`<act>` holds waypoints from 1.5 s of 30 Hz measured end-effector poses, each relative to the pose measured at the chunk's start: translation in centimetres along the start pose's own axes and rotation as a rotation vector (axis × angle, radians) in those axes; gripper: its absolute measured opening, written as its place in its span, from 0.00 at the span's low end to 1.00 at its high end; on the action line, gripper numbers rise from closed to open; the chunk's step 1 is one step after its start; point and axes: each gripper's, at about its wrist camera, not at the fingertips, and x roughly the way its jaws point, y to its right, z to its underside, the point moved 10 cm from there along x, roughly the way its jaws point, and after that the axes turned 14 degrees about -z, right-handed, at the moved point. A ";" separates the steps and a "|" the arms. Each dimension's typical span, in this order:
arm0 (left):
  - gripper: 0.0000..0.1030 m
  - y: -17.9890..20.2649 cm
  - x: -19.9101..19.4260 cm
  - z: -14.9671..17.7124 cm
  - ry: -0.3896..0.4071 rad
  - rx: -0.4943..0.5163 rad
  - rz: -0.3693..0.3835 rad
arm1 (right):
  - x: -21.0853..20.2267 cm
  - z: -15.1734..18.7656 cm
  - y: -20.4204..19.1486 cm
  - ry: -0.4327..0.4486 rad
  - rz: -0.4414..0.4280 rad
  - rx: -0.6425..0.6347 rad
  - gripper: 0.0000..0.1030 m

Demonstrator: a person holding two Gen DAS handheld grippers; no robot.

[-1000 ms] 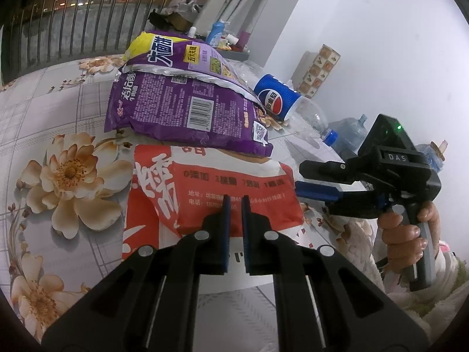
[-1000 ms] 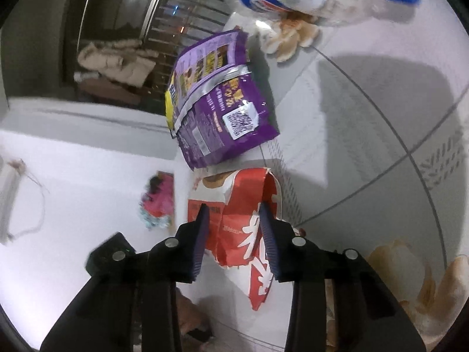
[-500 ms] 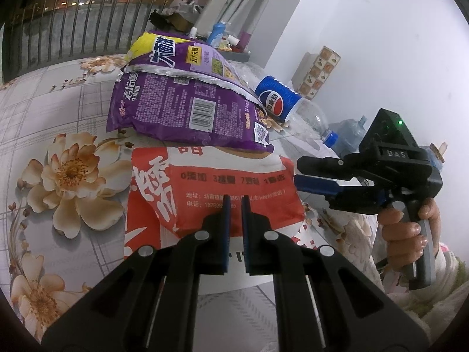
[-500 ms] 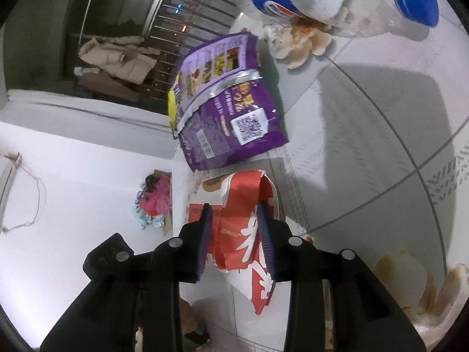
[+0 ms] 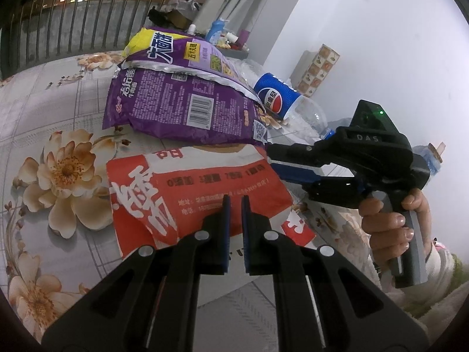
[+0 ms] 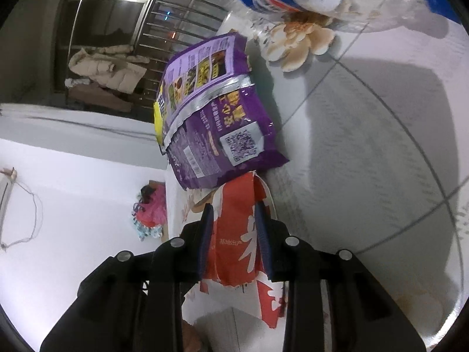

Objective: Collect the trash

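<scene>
Currently two grippers, two snack bags, one bottle on the floral tabletop (image 5: pixel 58 135).

Red-and-white paper bag (image 5: pixel 202 196) lies flat at the near edge of the table, long axis roughly left-right in the left wrist view, open torn end toward the right gripper (image 6: pixel 233 226). Large white Chinese characters on red, small print lines below; not legible enough to transcribe.

Purple snack bag (image 5: pixel 181 108) sits just behind it, overlapping the red bag's far edge. It carries a barcode, a QR code, a yellow corner and big white Chinese lettering.

Pepsi bottle (image 5: pixel 281 99), clear plastic, blue label with logo, lies on its side beyond the purple bag, cap end pointing right.

Left gripper (image 5: pixel 234 202): fingers pressed nearly together, narrow slit only, nothing between them, hovering over the red bag.

Right gripper: jaws have just been closing; the red bag's end is between the fingers, the pads beside it but contact unclear. "DAS" is printed on its body, green LED lit; a hand (image 5: pixel 392 220) holds its grip.
</scene>
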 end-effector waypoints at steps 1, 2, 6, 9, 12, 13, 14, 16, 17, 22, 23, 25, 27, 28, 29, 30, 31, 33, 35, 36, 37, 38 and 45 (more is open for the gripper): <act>0.07 0.0 0.0 0.0 0.001 0.002 0.003 | 0.2 0.2 -0.1 -0.011 0.003 -0.006 0.28; 0.07 0.1 -0.1 0.0 0.001 0.004 0.003 | 0.2 0.2 -0.1 -0.012 0.006 -0.009 0.27; 0.07 0.7 -0.2 0.2 0.003 0.025 0.016 | -1.0 0.8 -0.6 -0.012 -0.001 -0.036 0.24; 0.07 1.9 -0.2 0.5 -0.008 0.044 0.043 | -2.2 1.5 -0.9 -0.005 0.001 -0.059 0.22; 0.07 3.2 0.0 0.7 -0.010 0.088 0.039 | -4.1 1.3 -1.0 0.026 0.022 -0.080 0.04; 0.07 3.5 0.1 0.7 -0.008 0.100 0.039 | -4.7 1.2 -0.9 0.035 0.005 -0.067 0.03; 0.07 3.9 0.2 0.7 -0.013 0.107 0.049 | -5.1 1.2 -0.6 0.042 0.001 -0.060 0.03; 0.07 4.5 0.7 0.8 -0.038 0.119 0.053 | -6.0 1.1 -0.3 0.062 -0.009 -0.056 0.02; 0.07 4.7 0.9 0.8 -0.031 0.130 0.043 | -6.4 1.1 -0.3 0.070 -0.015 -0.055 0.02; 0.07 5.4 1.2 0.8 -0.029 0.161 0.028 | -7.5 0.9 -0.2 0.088 -0.021 -0.068 0.02; 0.07 5.4 1.3 0.9 -0.031 0.163 0.027 | -7.8 0.9 -0.2 0.092 -0.022 -0.068 0.02; 0.07 5.3 1.3 0.9 -0.032 0.171 0.016 | -8.4 0.7 -0.1 0.100 -0.027 -0.061 0.02; 0.07 5.3 1.2 1.0 -0.032 0.172 0.011 | -9.1 0.5 0.4 0.117 -0.029 -0.035 0.03; 0.07 5.2 1.3 1.0 -0.032 0.170 0.011 | -9.5 0.3 0.8 0.128 -0.033 -0.013 0.04; 0.07 5.1 1.3 1.0 -0.032 0.164 0.011 | -9.8 0.1 1.2 0.134 -0.034 0.011 0.05; 0.07 5.1 1.3 1.0 -0.033 0.160 0.013 | -10.0 0.0 1.5 0.137 -0.037 0.034 0.11; 0.07 5.0 1.3 1.0 -0.034 0.153 0.019 | -10.2 -0.1 1.9 0.137 -0.049 0.064 0.18; 0.07 4.9 1.3 1.0 -0.038 0.136 0.034 | -10.3 -0.1 2.3 0.140 -0.077 0.117 0.34; 0.07 4.7 1.3 1.0 -0.045 0.115 0.053 | -9.9 -0.1 2.2 0.128 -0.114 0.151 0.38; 0.07 4.5 1.3 0.9 -0.051 0.101 0.067 | -9.7 -0.1 2.1 0.121 -0.122 0.160 0.42; 0.07 4.4 1.3 0.9 -0.057 0.090 0.077 | -9.3 -0.1 1.8 0.113 -0.137 0.168 0.44; 0.07 4.3 1.3 0.8 -0.065 0.073 0.086 | -8.8 -0.1 1.4 0.097 -0.150 0.174 0.47; 0.08 3.7 0.7 -0.4 -0.074 0.025 0.083 | -5.4 0.6 -0.2 -0.004 -0.168 0.197 0.52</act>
